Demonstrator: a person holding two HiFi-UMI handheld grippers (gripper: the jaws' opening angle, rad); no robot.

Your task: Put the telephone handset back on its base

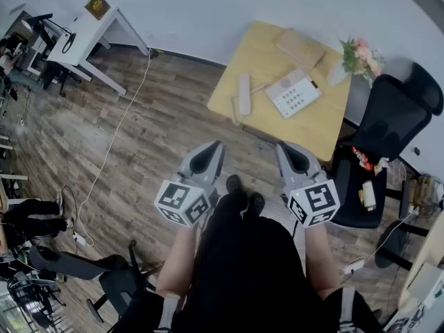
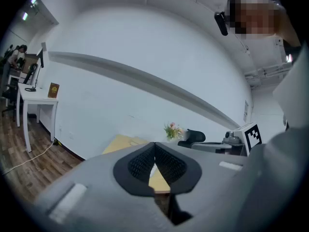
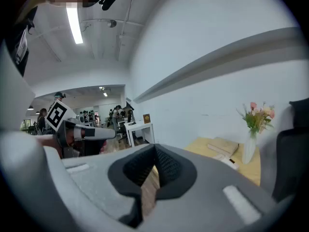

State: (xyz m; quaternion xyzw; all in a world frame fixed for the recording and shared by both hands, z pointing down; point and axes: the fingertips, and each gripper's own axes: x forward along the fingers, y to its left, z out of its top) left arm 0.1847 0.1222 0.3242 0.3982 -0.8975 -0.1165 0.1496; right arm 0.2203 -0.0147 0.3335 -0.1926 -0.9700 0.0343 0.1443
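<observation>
On the light wooden table [image 1: 326, 134], the white handset [image 1: 244, 94] lies flat, off and to the left of the white telephone base [image 1: 293, 92]. Both grippers hang over the wooden floor, well short of the table's near edge. My left gripper [image 1: 216, 147] is shut with nothing in it, and its tips meet in the left gripper view [image 2: 154, 145]. The right gripper [image 1: 282, 147] is also shut and empty, its pads touching in the right gripper view [image 3: 155, 148]. The table [image 3: 244, 170] and a flower vase [image 3: 251, 141] show ahead of it.
A tan book [image 1: 300, 47] and a vase of flowers [image 1: 359, 55] stand at the table's far side. A black office chair [image 1: 392, 116] sits right of the table. A white desk [image 1: 83, 37] is far left, and a white cable [image 1: 111, 144] runs across the floor.
</observation>
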